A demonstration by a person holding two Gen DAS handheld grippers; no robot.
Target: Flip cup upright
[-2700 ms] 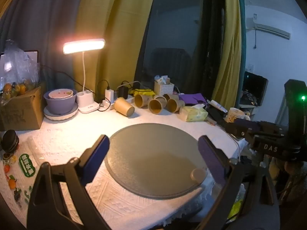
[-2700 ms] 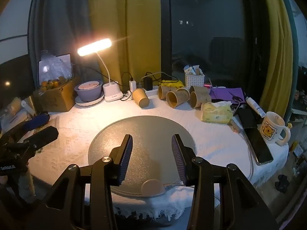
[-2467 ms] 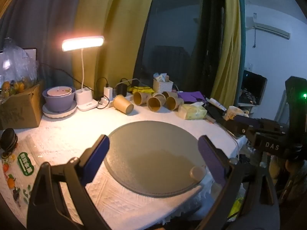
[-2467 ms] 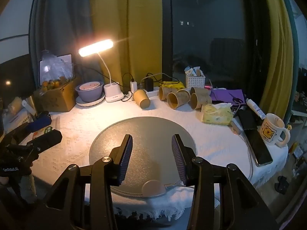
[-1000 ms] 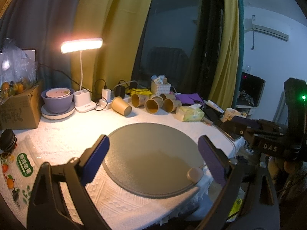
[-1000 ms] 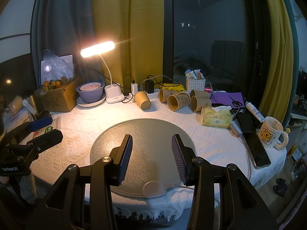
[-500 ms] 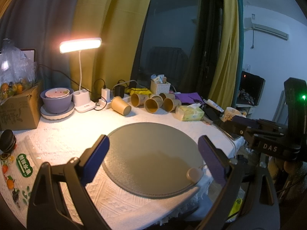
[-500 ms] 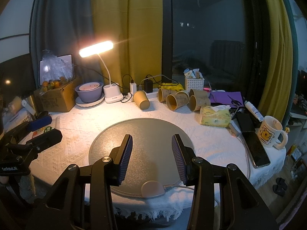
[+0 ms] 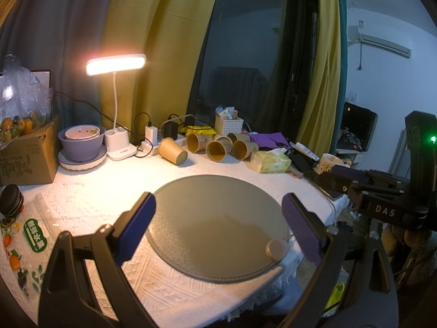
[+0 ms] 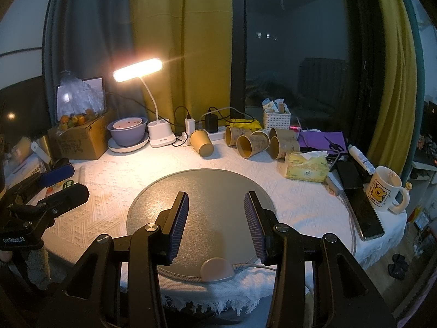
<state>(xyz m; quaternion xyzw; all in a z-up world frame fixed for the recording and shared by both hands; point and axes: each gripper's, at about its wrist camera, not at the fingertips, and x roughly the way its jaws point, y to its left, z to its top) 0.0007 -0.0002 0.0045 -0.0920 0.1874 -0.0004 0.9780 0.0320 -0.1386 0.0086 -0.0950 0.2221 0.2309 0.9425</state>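
Several brown paper cups lie on their sides at the back of the table. One cup (image 9: 172,151) (image 10: 201,142) lies apart near the lamp base. A cluster of cups (image 9: 218,149) (image 10: 252,144) lies right of it. My left gripper (image 9: 218,218) is open and empty above the near left of the round grey mat (image 9: 215,213). My right gripper (image 10: 215,213) is open and empty, its jaws narrower, above the near edge of the mat (image 10: 202,188). Both are far from the cups.
A lit desk lamp (image 10: 153,104), purple bowl (image 10: 127,131), cardboard box (image 10: 82,139), white basket (image 10: 276,119), tissue pack (image 10: 306,166), phone (image 10: 366,210) and mug (image 10: 385,188) ring the table. A small beige puck (image 10: 217,269) with a cable sits at the mat's near edge.
Both views drifted slightly; the grippers stayed open and held about the same place over the mat. Nothing on the table moved.
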